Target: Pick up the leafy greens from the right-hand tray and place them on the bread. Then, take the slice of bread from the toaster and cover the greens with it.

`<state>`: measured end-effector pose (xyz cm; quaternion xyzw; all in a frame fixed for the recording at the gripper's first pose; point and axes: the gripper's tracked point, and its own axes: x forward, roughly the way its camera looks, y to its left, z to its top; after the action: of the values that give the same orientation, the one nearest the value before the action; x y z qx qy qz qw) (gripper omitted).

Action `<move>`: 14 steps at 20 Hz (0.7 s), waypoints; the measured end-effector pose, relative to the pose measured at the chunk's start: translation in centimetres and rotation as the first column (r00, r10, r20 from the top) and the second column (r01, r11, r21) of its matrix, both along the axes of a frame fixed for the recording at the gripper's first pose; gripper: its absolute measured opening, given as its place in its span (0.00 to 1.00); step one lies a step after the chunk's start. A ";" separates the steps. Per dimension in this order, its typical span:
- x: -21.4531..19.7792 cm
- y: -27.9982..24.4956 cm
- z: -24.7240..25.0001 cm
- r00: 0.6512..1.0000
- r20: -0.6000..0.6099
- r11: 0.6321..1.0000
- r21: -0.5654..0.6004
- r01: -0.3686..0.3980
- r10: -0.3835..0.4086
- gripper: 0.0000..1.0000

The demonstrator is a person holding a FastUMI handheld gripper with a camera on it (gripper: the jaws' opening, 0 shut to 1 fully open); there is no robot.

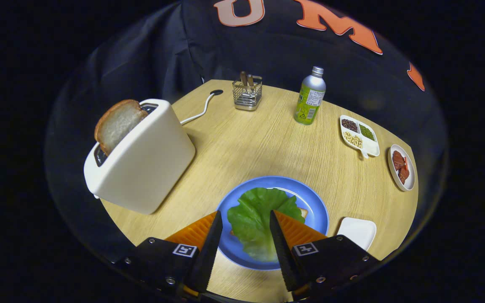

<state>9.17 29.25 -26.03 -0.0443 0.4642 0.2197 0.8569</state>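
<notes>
Leafy greens (256, 219) on the blue plate (316, 210), between the tool's (246, 219) spread-apart fingers.

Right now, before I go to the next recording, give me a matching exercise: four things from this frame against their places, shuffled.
Things:
1. greens
2. bread slice
3. bottle
4. gripper

Places:
A. standing beside the divided dish
B. sticking out of the toaster
C. open, fingers either side of the leaf
D. lying on the blue plate

Pairs: 1-D, 2-B, 3-A, 4-C
</notes>
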 end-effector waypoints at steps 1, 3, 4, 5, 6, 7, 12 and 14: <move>-0.1 0.8 1.1 1.000 -0.005 1.000 0.029 0.004 -0.004 0.71; -0.2 2.4 3.4 1.000 -0.012 0.997 0.076 0.024 -0.023 0.75; -0.2 3.1 4.7 0.999 -0.016 0.996 0.089 0.030 -0.028 0.77; -0.3 3.9 5.6 0.999 -0.022 0.994 0.102 0.031 -0.028 0.78; -0.3 4.9 6.6 0.999 -0.026 0.993 0.116 0.030 -0.027 0.79; -0.2 5.8 7.6 0.999 -0.028 0.991 0.127 0.030 -0.026 0.79; 0.7 10.2 11.9 0.999 -0.031 0.987 0.158 0.030 -0.026 0.82; 0.6 12.1 12.8 0.999 -0.042 0.987 0.158 0.018 -0.011 0.82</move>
<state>9.74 41.38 -13.26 0.0316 0.4631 0.2504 0.8496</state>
